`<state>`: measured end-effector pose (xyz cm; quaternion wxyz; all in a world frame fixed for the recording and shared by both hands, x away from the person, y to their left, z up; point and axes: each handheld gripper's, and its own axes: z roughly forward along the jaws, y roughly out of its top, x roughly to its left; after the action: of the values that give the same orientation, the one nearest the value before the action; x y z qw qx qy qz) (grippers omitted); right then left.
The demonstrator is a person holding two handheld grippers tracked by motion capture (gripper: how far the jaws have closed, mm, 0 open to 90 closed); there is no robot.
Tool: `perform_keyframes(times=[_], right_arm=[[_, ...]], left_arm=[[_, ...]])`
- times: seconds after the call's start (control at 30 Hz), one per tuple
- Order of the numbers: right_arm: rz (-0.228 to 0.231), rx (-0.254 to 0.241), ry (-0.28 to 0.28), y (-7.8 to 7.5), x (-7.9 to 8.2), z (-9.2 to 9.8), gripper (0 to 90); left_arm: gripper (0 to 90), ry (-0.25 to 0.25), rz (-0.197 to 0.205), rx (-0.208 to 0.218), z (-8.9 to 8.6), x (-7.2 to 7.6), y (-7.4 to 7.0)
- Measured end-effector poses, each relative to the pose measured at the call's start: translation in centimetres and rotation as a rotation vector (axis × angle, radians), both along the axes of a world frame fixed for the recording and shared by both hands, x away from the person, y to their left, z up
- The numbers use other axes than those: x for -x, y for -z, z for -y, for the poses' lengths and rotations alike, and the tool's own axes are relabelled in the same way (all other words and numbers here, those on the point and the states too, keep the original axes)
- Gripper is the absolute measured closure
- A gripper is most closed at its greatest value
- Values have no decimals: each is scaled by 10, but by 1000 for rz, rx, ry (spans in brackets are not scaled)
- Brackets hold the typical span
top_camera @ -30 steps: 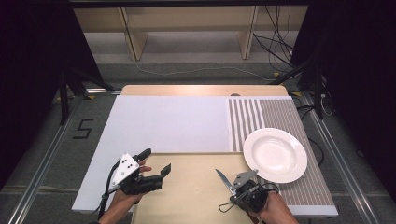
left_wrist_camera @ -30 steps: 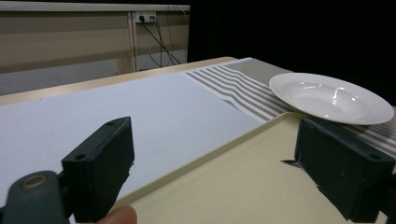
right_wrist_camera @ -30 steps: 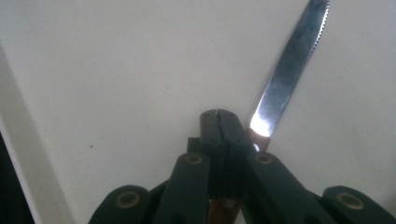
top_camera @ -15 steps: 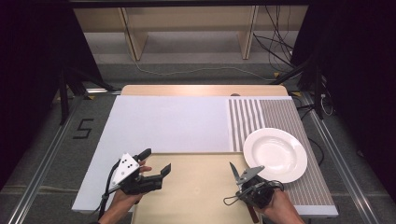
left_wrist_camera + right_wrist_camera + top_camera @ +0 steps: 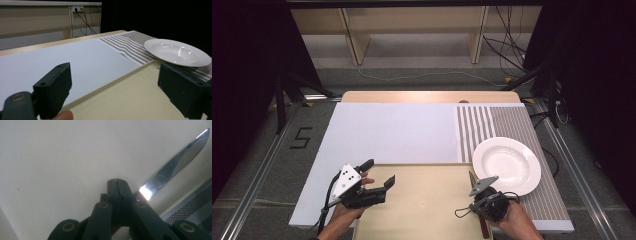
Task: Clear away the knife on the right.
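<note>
From up high the left gripper (image 5: 379, 172) sits low over the beige board (image 5: 422, 200) with jaws spread wide and empty, its own view facing the white plate (image 5: 177, 51), while the right gripper (image 5: 116, 185) clamps a knife (image 5: 180, 155), blade angled over the board.

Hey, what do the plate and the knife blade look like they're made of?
The plate looks like glazed white ceramic: smooth, with glossy highlights in its well. The knife blade looks like polished steel: silvery, mirror-bright glare, serrated edge. Its handle seems brown, maybe wood, but the shut right gripper mostly hides it.
</note>
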<state>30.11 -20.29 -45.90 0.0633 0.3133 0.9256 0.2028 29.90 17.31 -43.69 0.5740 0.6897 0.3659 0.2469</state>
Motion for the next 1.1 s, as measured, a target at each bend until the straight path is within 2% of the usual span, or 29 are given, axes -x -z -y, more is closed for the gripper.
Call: perform_keyframes(times=[0.3, 0.57, 0.6, 0.63, 0.67, 0.7, 0.73, 0.77, 0.8, 0.87, 0.9, 0.93, 0.97, 1.0, 1.1], right_arm=[[-5, 9, 11, 0, -1, 4, 900], [-7, -11, 7, -2, 0, 10, 900], [-7, -56, 14, -5, -1, 12, 882], [-3, -79, 22, -7, -1, 14, 853], [-3, -79, 22, -7, -1, 14, 853], [24, -136, 32, -11, -3, 17, 791], [24, -157, 39, -13, -3, 17, 732], [24, -157, 39, -13, -3, 17, 732], [45, -212, 50, -16, -5, 19, 666], [68, -267, 63, -20, -6, 21, 598], [68, -267, 63, -20, -6, 21, 598], [75, -324, 72, -23, -8, 24, 554], [75, -324, 72, -23, -8, 24, 554], [82, -365, 89, -26, -8, 26, 457], [109, -406, 116, -29, -9, 29, 360]], left_arm=[[119, -2, -4, 10, 0, 0, 0], [118, -1, 0, 7, 0, 0, 0], [118, -1, -2, 7, 0, 0, 0], [118, -1, -2, 7, 0, 0, 0], [118, -1, -2, 7, 0, 0, 0], [119, -2, -1, 7, 0, 0, 0], [118, -2, -1, 7, 0, 0, 0], [118, -1, 0, 6, 0, 0, 0], [118, -1, 0, 6, 0, 0, 0], [118, -1, 0, 6, 0, 0, 0], [118, -1, 0, 6, 0, 0, 0], [119, -1, 0, 4, 0, 0, 0], [118, -1, 0, 4, 0, 0, 0], [118, -1, 0, 5, 0, 0, 0], [119, 2, -2, 2, 0, 0, 0]])
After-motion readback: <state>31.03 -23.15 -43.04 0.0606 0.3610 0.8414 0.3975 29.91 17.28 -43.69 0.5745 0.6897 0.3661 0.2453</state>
